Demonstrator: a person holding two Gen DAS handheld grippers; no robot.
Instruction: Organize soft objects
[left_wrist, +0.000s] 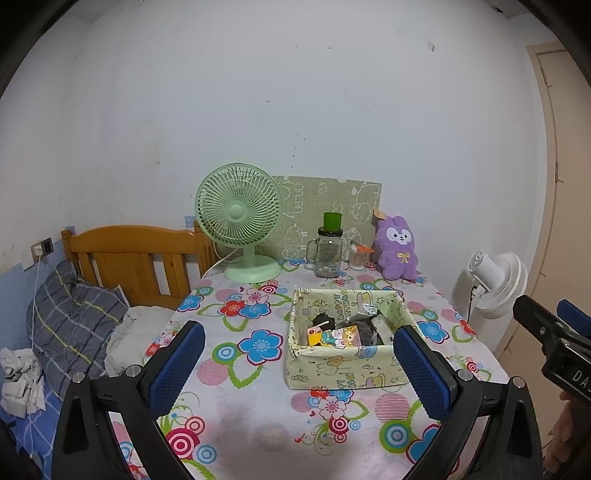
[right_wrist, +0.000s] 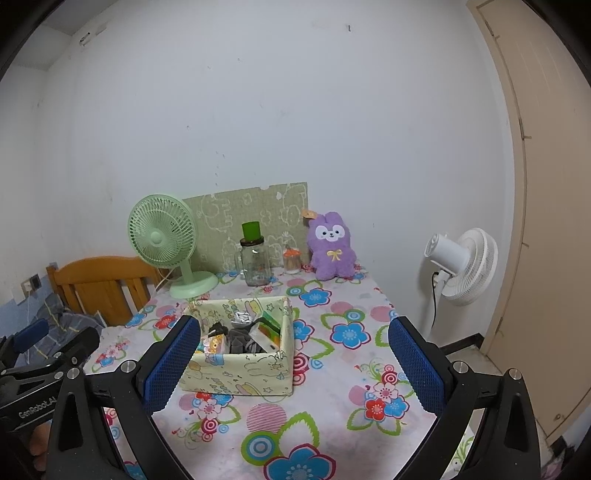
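Fluffy purple plush toy, square fabric basket

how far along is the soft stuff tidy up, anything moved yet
Nothing looks done so far. The purple plush toy sits upright at the back of the table, beside the glass jar, apart from the fabric box, which already holds assorted items. Nothing is in hand: the left gripper and right gripper are open and empty. Left: probably picking up the plush.
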